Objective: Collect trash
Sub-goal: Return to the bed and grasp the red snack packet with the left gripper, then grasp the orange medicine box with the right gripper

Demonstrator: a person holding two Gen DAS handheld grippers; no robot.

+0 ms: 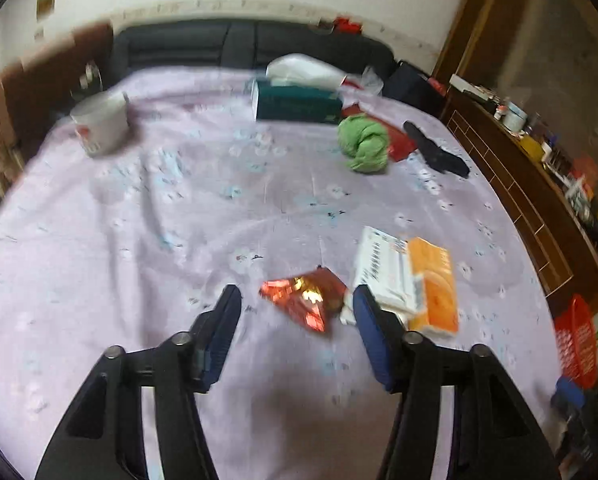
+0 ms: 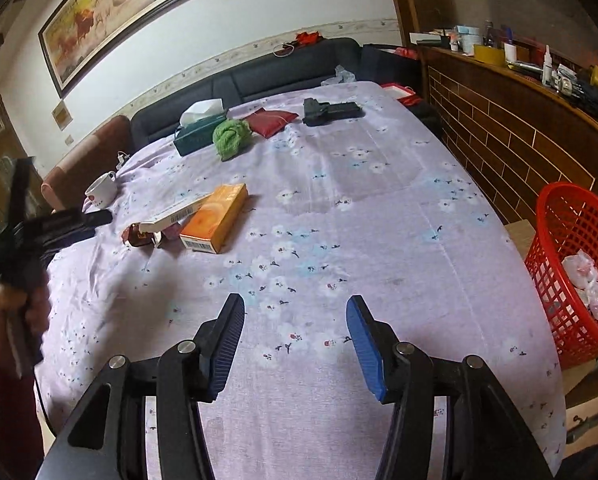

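Two sets of fingers, both spread and empty. My left gripper (image 1: 297,300) is nearer: the red foil wrapper (image 1: 305,300) lies on the counter (image 1: 219,200) dead ahead between its tips, beside the orange box (image 1: 435,284).

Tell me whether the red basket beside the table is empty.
Not empty. The right wrist view shows crumpled white and pinkish bags or wrappers lying inside the red basket, seen through its mesh wall. It is far from full.

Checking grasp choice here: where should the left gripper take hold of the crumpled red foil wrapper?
Grip the red foil wrapper across its raised crumpled middle, coming from above and the near side. It lies loose on the cloth, and the white box crowds its right edge. The open left gripper already straddles it.
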